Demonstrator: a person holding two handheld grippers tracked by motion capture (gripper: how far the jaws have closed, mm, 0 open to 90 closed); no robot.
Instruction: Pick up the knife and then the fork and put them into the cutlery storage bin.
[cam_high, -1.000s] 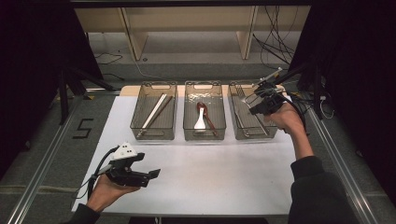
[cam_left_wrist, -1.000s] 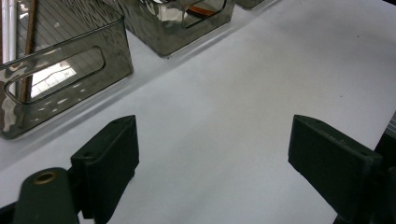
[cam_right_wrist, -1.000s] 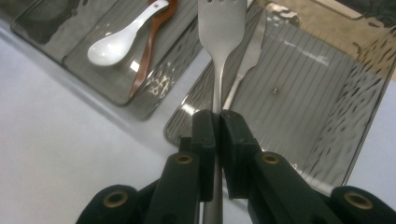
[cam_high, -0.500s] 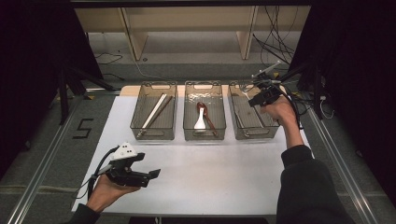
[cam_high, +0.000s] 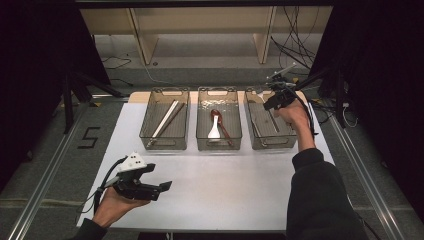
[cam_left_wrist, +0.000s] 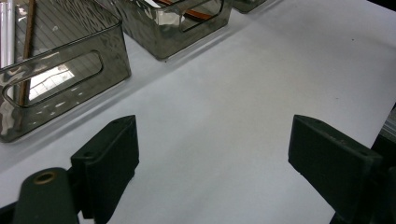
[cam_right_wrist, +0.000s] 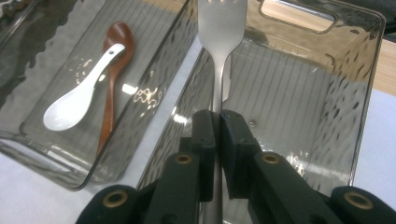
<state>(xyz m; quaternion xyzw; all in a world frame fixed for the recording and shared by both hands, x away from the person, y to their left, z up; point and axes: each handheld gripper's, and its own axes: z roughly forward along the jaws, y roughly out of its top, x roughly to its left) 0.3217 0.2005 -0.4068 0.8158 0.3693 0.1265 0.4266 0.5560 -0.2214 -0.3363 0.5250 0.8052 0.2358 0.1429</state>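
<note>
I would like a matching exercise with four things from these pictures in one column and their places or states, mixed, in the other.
Things:
1. fork
2. white spoon
3. chopsticks
4. left gripper

Places or states:
A. in the left bin
B. open, over the white table
C. clamped in the right gripper
D. in the middle bin, beside a brown spoon

Pairs: 1-C, 2-D, 3-A, 4-B

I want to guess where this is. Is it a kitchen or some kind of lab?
Probably a lab or test room, not a kitchen. Cutlery is sorted into three clear bins on a white table, cables trail on the floor, and the right gripper holds a fork.
</note>
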